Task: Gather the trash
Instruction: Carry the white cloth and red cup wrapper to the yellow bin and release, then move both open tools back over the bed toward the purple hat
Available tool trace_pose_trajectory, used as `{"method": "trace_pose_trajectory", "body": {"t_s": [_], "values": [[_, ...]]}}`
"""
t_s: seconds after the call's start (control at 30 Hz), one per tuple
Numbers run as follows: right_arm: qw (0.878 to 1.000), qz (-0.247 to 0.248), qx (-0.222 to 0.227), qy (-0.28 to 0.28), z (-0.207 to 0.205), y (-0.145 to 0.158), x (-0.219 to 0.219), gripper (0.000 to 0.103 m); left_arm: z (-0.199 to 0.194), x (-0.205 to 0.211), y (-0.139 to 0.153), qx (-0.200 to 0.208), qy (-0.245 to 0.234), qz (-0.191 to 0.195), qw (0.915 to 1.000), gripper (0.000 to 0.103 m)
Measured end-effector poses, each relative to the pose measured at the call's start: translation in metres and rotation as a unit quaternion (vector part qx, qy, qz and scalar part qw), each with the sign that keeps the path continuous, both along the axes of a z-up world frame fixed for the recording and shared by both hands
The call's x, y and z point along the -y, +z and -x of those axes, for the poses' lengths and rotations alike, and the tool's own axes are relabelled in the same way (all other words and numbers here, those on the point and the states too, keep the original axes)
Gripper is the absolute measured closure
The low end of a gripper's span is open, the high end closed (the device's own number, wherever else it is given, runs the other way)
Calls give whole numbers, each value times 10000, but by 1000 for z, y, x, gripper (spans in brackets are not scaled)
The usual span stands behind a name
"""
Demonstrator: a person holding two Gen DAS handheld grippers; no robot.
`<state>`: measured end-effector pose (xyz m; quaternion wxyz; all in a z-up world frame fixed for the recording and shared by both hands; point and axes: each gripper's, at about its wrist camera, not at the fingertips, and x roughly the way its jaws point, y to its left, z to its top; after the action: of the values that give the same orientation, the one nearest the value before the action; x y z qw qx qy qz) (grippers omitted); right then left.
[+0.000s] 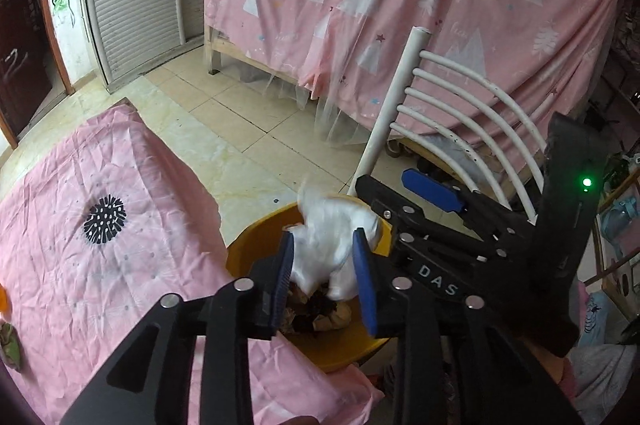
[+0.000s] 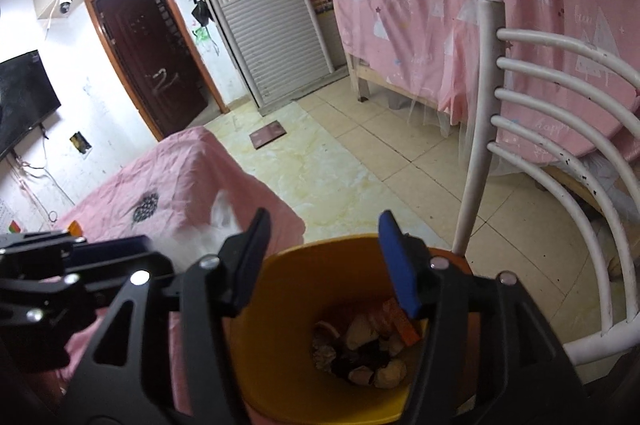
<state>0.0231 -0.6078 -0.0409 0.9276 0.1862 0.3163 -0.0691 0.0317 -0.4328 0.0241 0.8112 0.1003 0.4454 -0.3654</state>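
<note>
Bins: one yellow bin (image 2: 280, 305), holding mixed scraps (image 2: 360, 349).
Left tool (image 1: 325, 277): clamped on one white plastic bag (image 1: 332, 237), above bin.
Right tool (image 2: 324, 265): wide, nothing held, bin rim at 6 o'clock.
Worktop (image 1: 100, 225): one, pink-clothed, at 9 o'clock.

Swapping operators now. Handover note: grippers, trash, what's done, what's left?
Left gripper: jaws around a crumpled white plastic bag, above the yellow bin.
Right gripper: open, empty, over the same bin.
Bin sits beside the pink-clothed table, in front of the white chair; scraps and wrappers already lie inside.
Done: bag brought over the bin.
Left: release it; a small green item remains at the table's edge.
</note>
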Motion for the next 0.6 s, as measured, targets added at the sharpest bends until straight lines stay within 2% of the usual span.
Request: {"method": "trace_pose_trajectory", "body": {"t_s": [0.3,0.6], "values": [[9998,94,131,86,-2,9,-13,49,-4,-28,15,83,202,111,9997,77],[9975,202,249,633,-19,23,-66,49,-24,-113,35,436,922,173,9946,75]]}}
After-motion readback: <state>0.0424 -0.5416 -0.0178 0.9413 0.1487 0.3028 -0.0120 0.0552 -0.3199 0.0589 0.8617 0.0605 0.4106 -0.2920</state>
